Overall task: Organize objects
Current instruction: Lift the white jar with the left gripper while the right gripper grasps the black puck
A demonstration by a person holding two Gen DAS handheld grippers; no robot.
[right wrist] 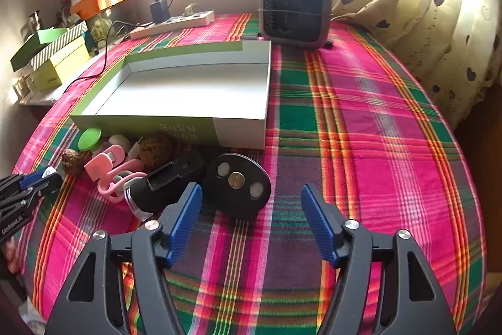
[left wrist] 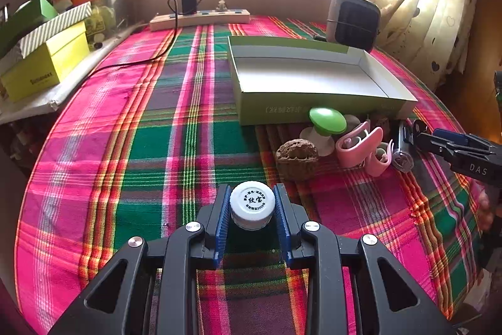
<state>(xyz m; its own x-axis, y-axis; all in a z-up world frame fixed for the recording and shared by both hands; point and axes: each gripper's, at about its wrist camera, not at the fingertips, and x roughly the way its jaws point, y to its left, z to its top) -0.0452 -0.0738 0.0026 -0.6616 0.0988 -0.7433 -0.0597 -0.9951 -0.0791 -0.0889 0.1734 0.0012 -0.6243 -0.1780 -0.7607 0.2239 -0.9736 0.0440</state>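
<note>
My left gripper (left wrist: pixel 252 206) is shut on a small white-capped jar (left wrist: pixel 252 204) with printed black characters, held just above the plaid cloth. A shallow green-and-white box (left wrist: pixel 310 77) lies open beyond it; it also shows in the right wrist view (right wrist: pixel 188 90). In front of the box lies a pile: a green-topped mushroom toy (left wrist: pixel 326 121), a brown walnut (left wrist: pixel 296 157), pink clips (left wrist: pixel 360 146) and a black tube (left wrist: pixel 401 146). My right gripper (right wrist: pixel 251 209) is open and empty, just short of a black oval disc (right wrist: pixel 238 184).
A grey desk fan (right wrist: pixel 295 11) stands at the back of the table (right wrist: pixel 376 131). A power strip (left wrist: pixel 200 18) with a charger and cable lies at the far edge. Yellow and green boxes (left wrist: pixel 44 65) are stacked at the left. A curtain (right wrist: pixel 439 21) hangs at the right.
</note>
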